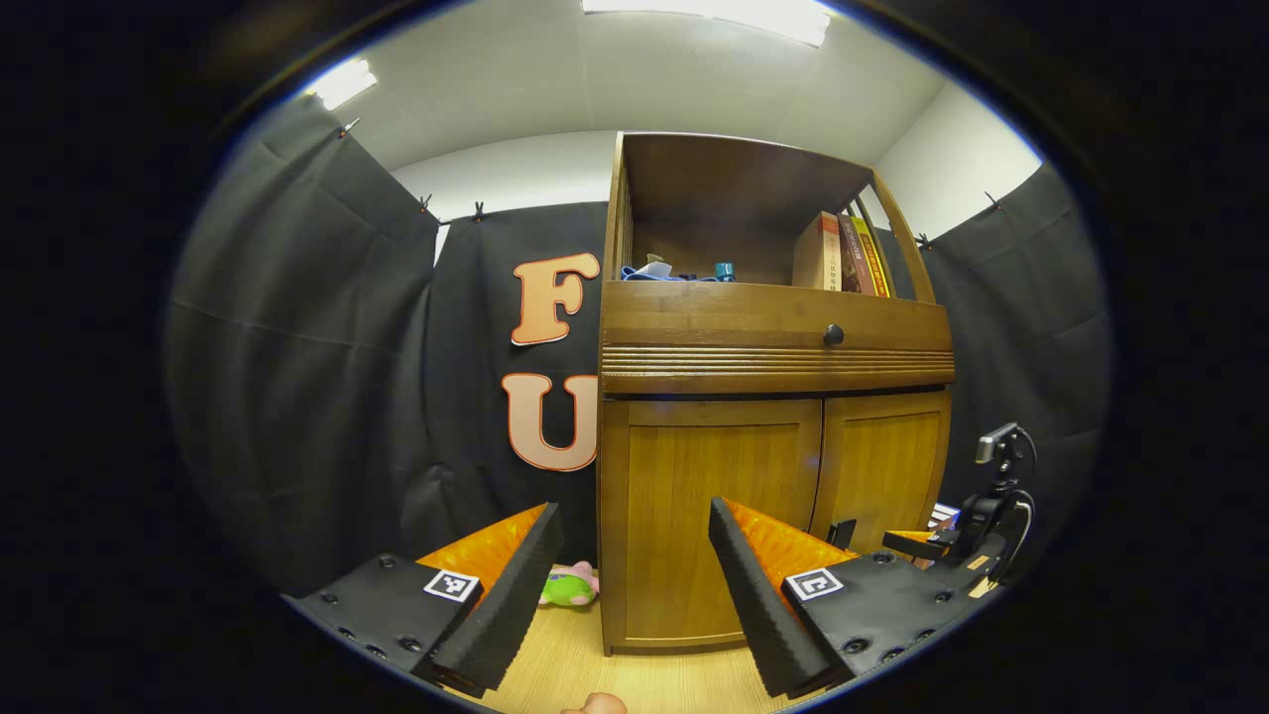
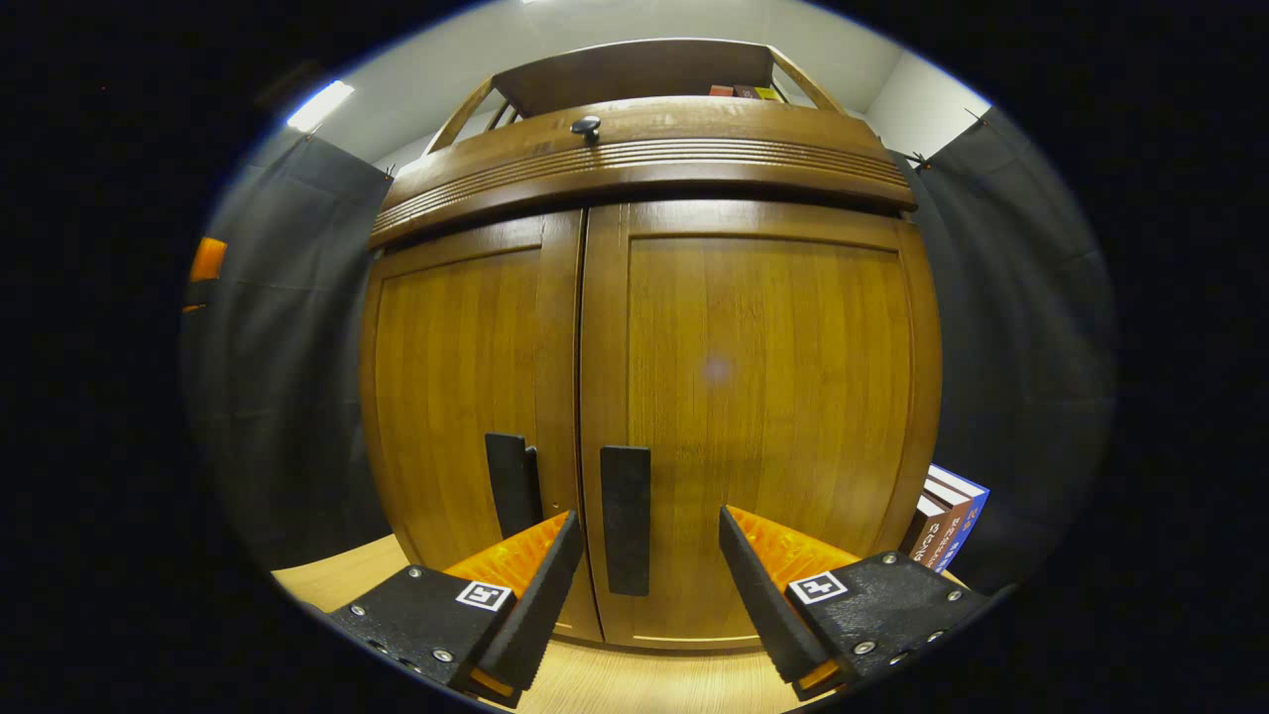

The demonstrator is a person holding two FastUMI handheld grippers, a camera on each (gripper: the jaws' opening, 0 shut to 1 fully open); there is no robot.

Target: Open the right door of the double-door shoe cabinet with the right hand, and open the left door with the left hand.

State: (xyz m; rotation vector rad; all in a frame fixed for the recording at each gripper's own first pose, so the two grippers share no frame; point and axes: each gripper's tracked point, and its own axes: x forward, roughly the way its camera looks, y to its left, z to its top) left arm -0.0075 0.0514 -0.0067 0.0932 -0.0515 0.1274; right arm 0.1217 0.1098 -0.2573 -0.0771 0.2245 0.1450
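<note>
A wooden shoe cabinet (image 2: 644, 397) stood on a pale wood floor (image 2: 634, 684) against a black cloth wall, and both its doors were shut. In the right gripper view, the right gripper (image 2: 649, 585) was close in front of the cabinet with its fingers spread wide and gripping nothing. The right door (image 2: 753, 397) filled the space ahead, and its dark handle (image 2: 626, 519), a flat upright bar whose long axis ran from twelve to six o'clock, stood just inside the door's inner edge, in line with the gap between the fingers and a little toward the eleven o'clock side of its centre. The left door (image 2: 466, 397) lay toward ten o'clock, with its own upright handle (image 2: 513, 484) just past the seam, above the tip of the finger on that side. In the left gripper view, the left gripper (image 1: 634, 565) was also spread open and empty, and it sat well back from the cabinet, pointed at the left door (image 1: 709, 516); the handle it needed was hard to make out from there. The right gripper (image 1: 952, 540) showed far off at about three o'clock, near the right door (image 1: 887, 466). By my reading, the right gripper was the nearer one, and its handle was already lined up for a straight push forward and a close across the bar's narrow width. Books (image 2: 947, 521) stood at the cabinet's right foot.
</note>
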